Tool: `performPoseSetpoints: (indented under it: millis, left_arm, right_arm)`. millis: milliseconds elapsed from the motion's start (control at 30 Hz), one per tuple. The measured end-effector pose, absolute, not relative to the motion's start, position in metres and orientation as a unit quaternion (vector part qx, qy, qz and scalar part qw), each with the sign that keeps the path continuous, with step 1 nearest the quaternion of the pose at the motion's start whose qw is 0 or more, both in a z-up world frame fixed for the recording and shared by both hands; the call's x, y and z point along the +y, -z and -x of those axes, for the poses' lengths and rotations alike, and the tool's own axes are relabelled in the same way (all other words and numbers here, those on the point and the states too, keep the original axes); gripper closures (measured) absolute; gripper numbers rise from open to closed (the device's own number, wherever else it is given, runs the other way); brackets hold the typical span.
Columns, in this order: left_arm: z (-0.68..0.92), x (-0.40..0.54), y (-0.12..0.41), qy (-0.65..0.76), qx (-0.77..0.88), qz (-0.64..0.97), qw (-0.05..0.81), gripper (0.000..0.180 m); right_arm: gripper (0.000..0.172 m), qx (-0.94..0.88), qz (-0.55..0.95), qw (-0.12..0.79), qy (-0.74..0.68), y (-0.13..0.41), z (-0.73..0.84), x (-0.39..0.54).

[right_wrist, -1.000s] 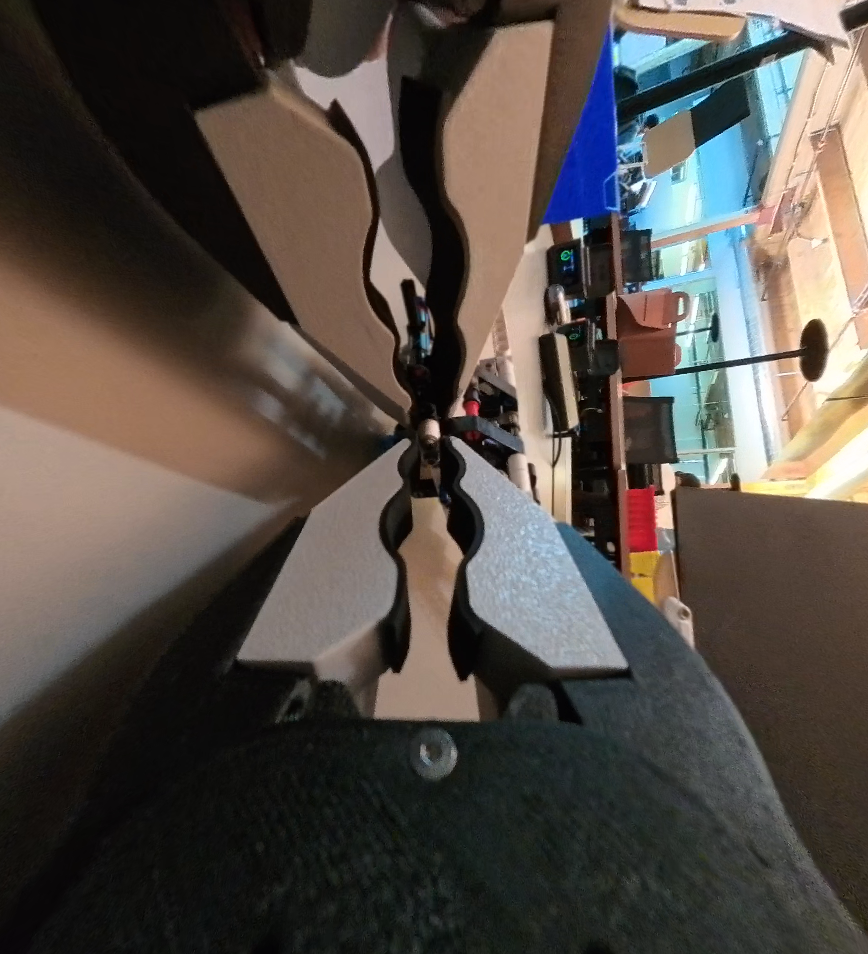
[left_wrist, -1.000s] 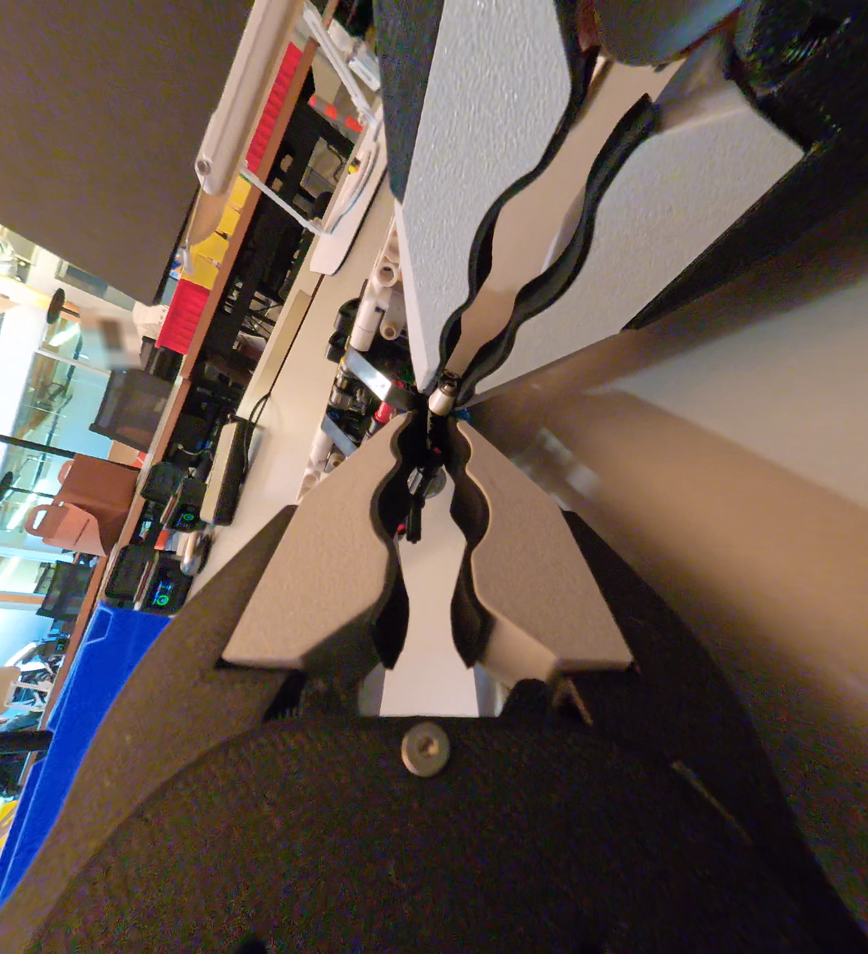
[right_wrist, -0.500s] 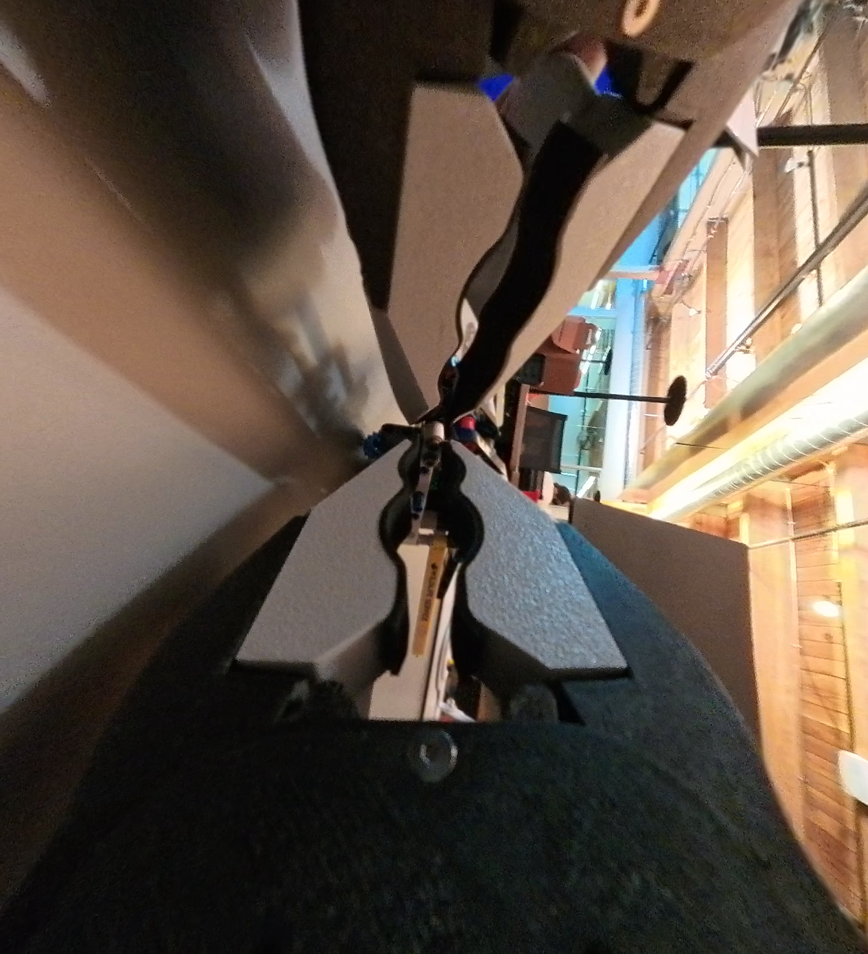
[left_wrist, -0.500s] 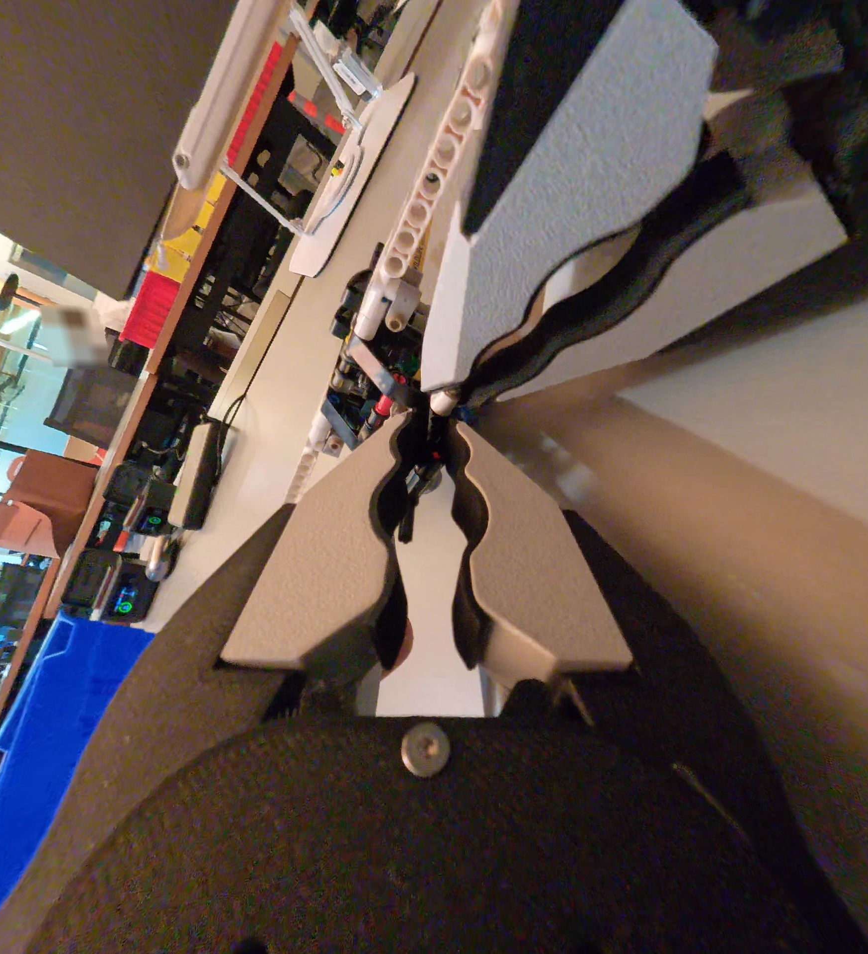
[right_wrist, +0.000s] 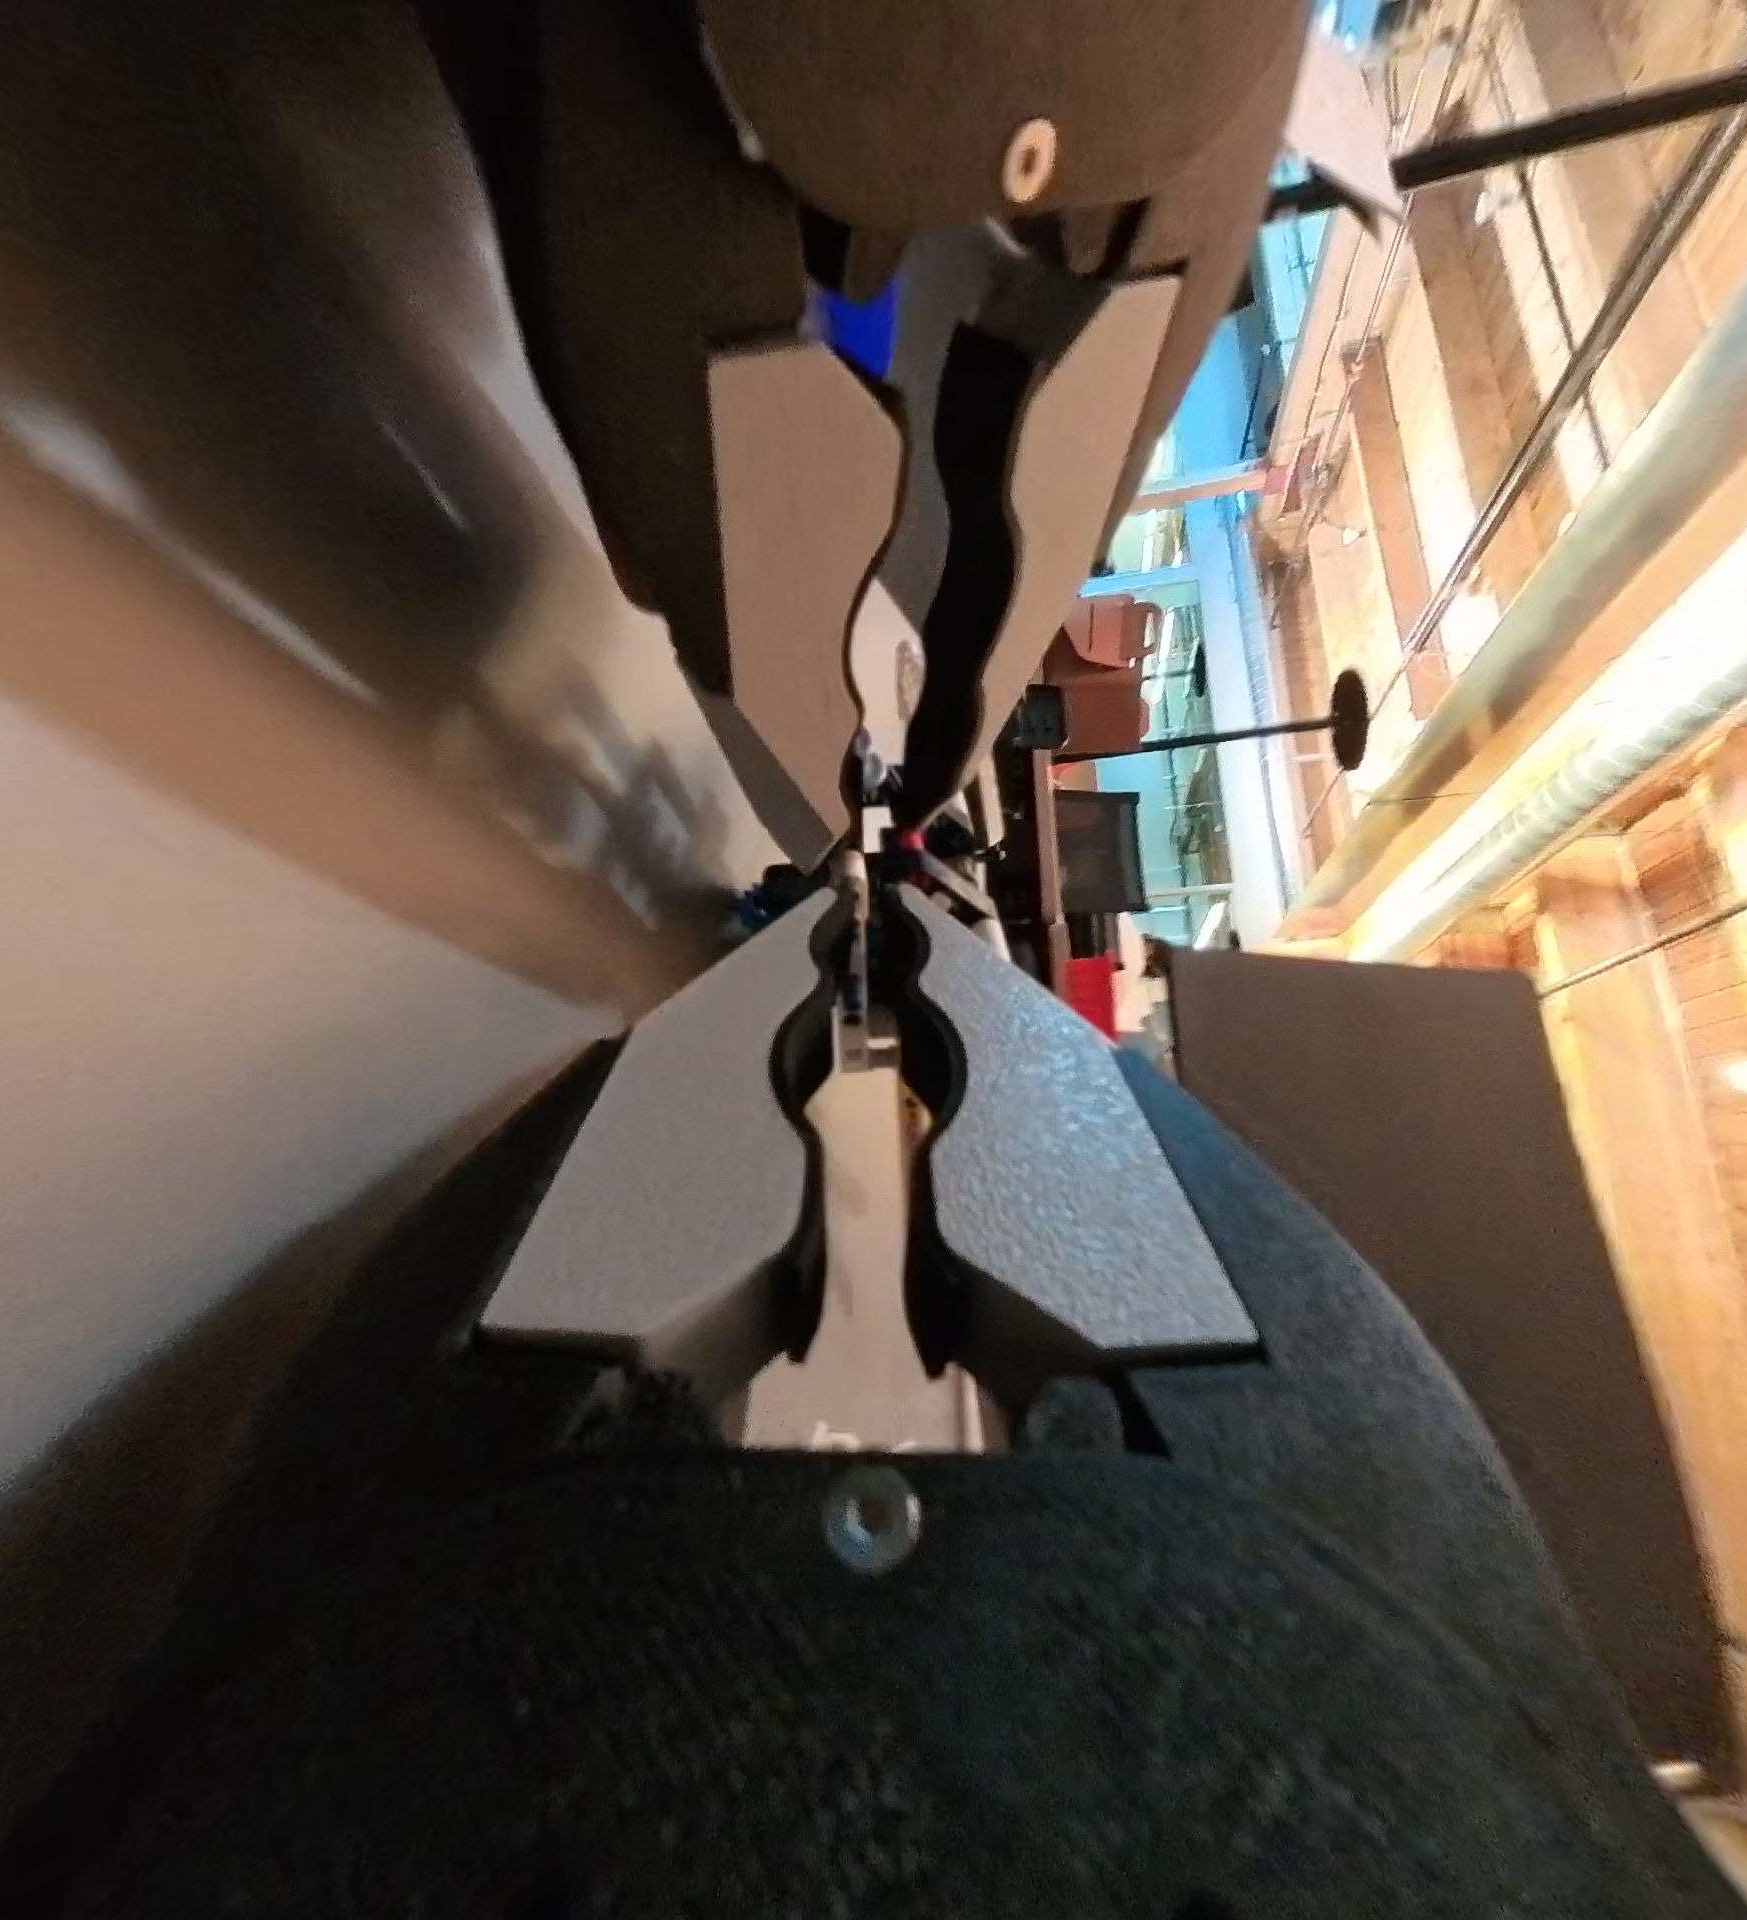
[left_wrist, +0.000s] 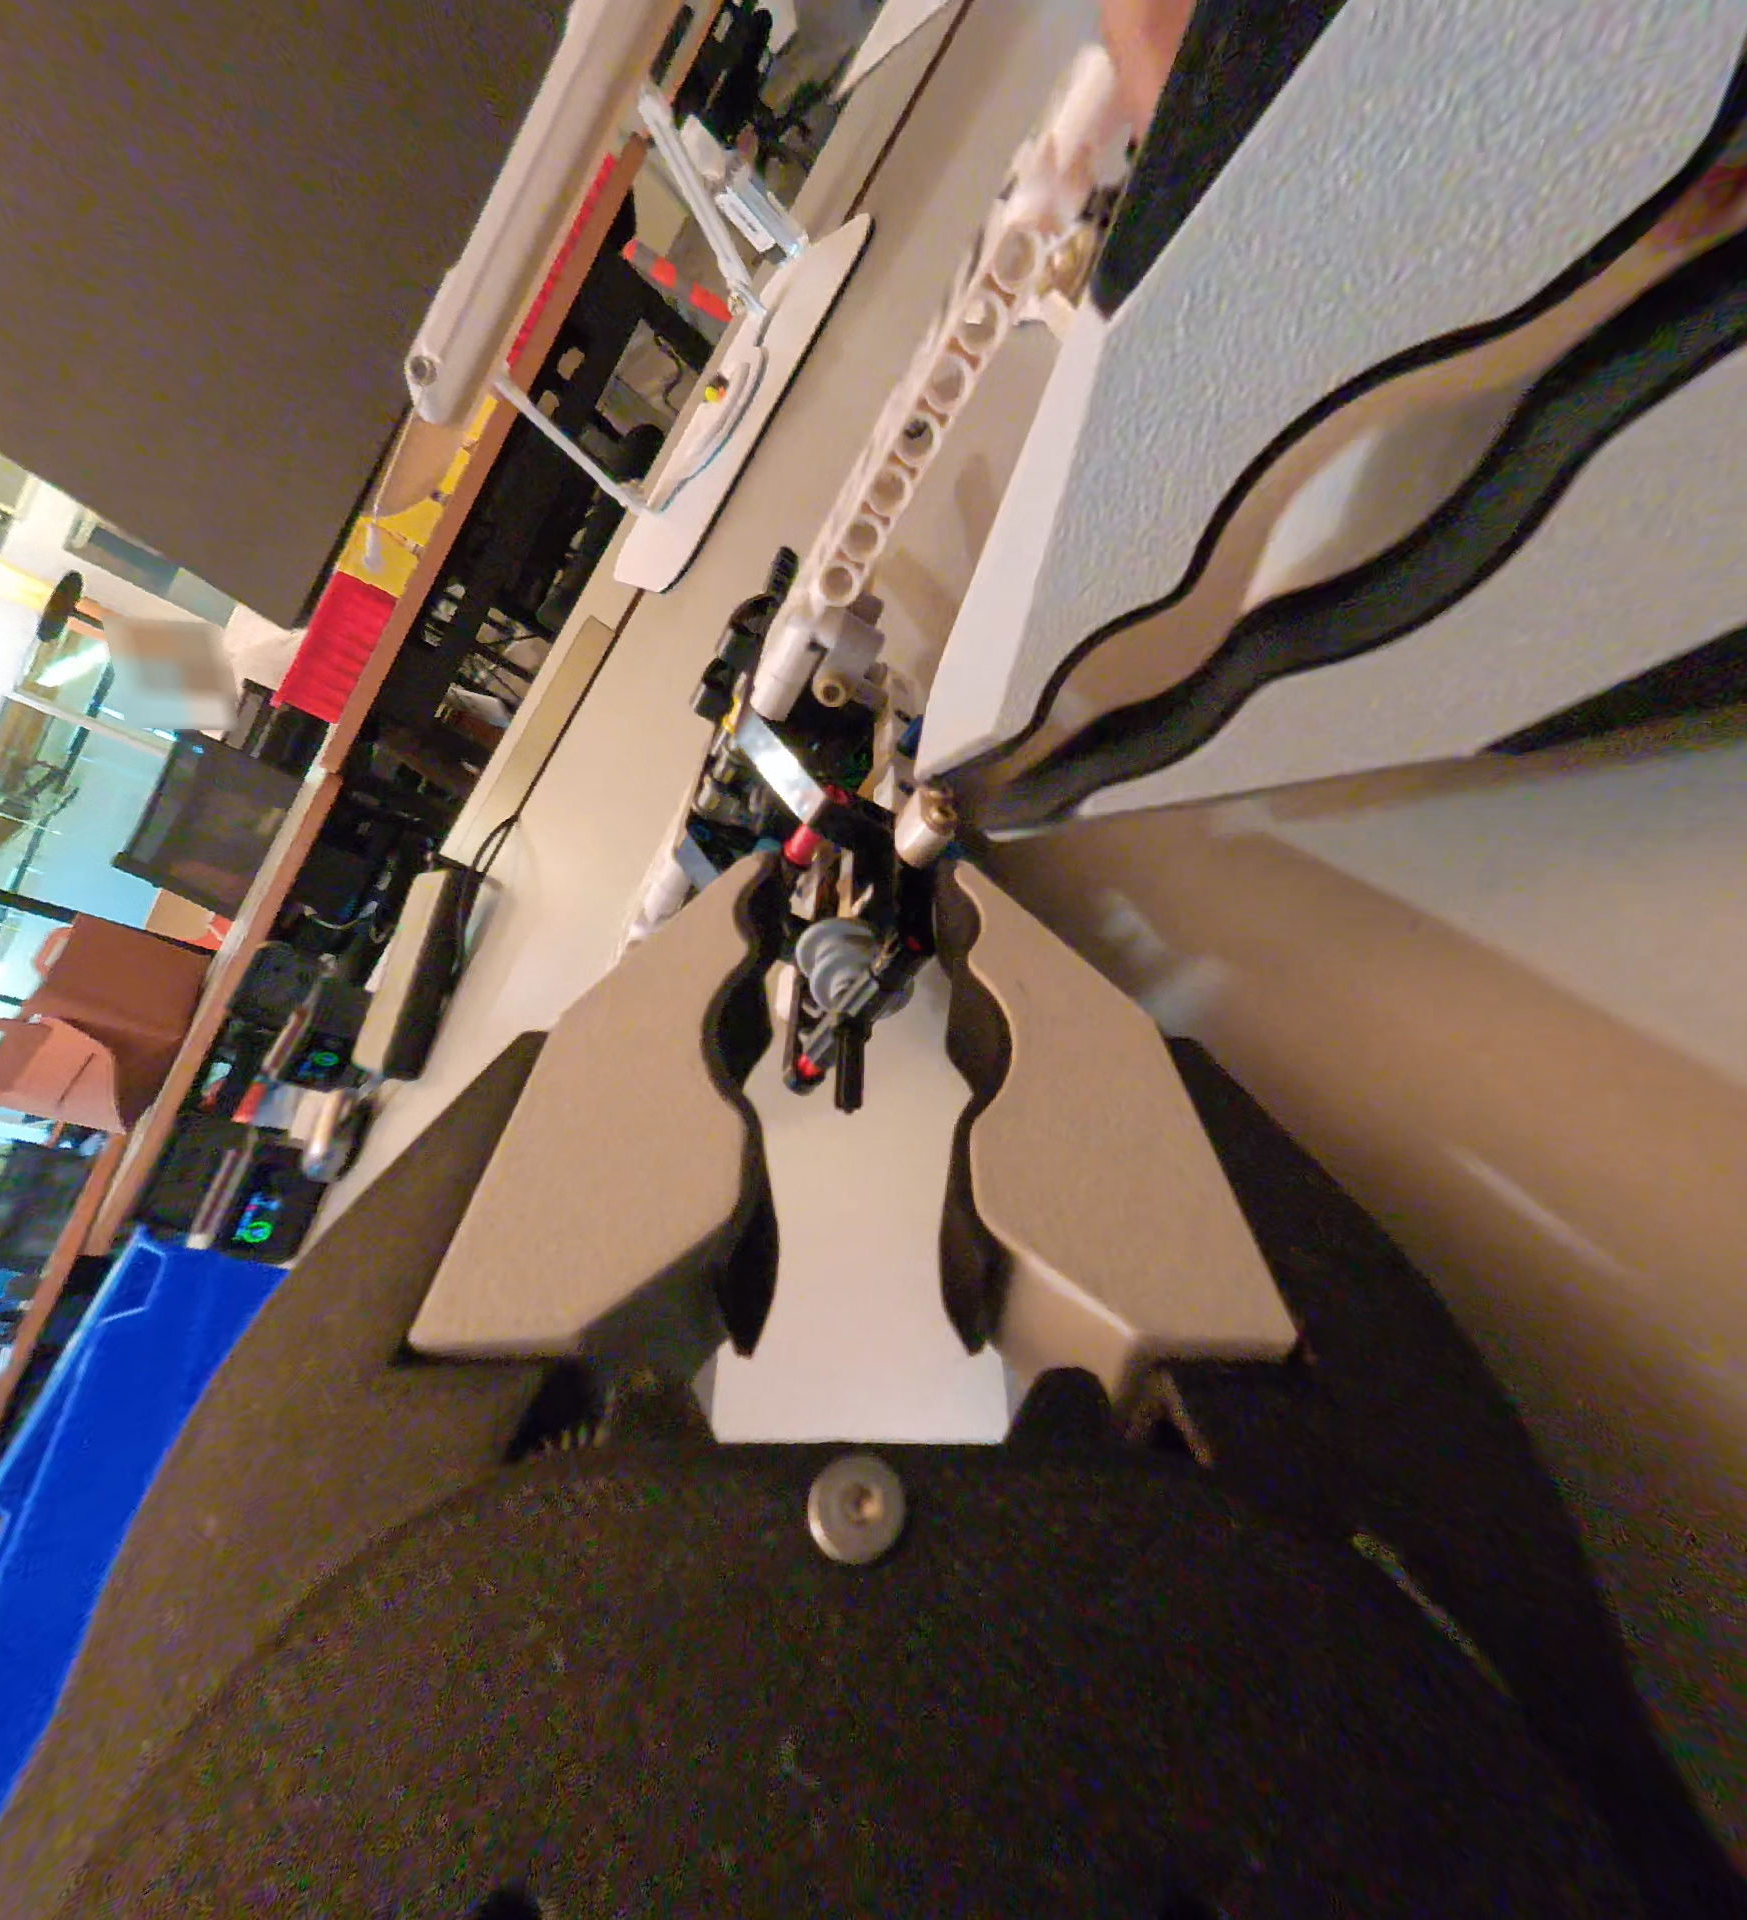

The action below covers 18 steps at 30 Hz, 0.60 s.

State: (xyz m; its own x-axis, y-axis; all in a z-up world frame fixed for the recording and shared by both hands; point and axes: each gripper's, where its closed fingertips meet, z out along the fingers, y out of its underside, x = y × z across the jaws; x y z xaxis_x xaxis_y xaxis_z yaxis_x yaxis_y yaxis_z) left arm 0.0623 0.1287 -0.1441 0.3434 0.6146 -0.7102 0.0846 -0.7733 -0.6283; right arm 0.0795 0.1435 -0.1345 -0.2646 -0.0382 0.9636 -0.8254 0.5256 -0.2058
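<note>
A small building-toy model [left_wrist: 807, 769] of black, grey, white and red parts lies on the pale desk [left_wrist: 578, 831]. In the left wrist view my left gripper [left_wrist: 848, 894] is open. Its pads stand on either side of the model's grey wheel [left_wrist: 833, 956] and black axle without pressing on them. My right gripper [left_wrist: 952, 790] comes in from the upper right, tip to tip with the left one, and is shut on a thin tan pin [left_wrist: 926, 826] of the model. In the right wrist view the right gripper [right_wrist: 864, 899] pinches that pale pin [right_wrist: 853, 883], with the left gripper [right_wrist: 879, 800] just above it.
A long white beam with holes [left_wrist: 910, 436] runs off from the model. A white mat [left_wrist: 744, 395], a black adapter [left_wrist: 422, 966] and devices with green lights [left_wrist: 256, 1226] lie along the desk's far side. A blue bin [left_wrist: 69, 1455] is at the lower left. My two grippers' fingertips are within a few centimetres of each other.
My left gripper's jaws have opened and let go of the model's black and grey part. The right gripper stays shut on the pin, and both views have tilted.
</note>
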Motion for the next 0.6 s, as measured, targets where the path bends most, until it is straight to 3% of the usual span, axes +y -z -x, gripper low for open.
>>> performPoseSetpoints:
  millis: [67, 267, 400, 500, 600]
  left_arm:
    - [-0.064, 0.131, 0.141, -0.514, -0.234, 0.778, 0.275, 0.142]
    - [-0.074, 0.131, 0.144, -0.47, -0.247, 0.793, 0.3, 0.131]
    - [-0.073, 0.132, 0.147, -0.483, -0.224, 0.797, 0.284, 0.149]
    - [-0.066, 0.128, 0.148, -0.511, -0.216, 0.794, 0.248, 0.172]
    - [-0.062, 0.13, 0.144, -0.522, -0.21, 0.789, 0.248, 0.173]
  right_arm:
    - [0.163, -0.736, -0.245, 0.472, -0.419, 0.133, -0.081, 0.145]
    - [0.14, -0.821, 0.053, 0.21, -0.529, 0.12, -0.085, 0.169]
    - [0.12, -0.791, 0.216, 0.031, -0.571, 0.116, -0.099, 0.178]
    - [0.127, -0.734, 0.295, -0.091, -0.605, 0.118, -0.105, 0.171]
    - [0.121, -0.684, 0.329, -0.169, -0.628, 0.111, -0.103, 0.165]
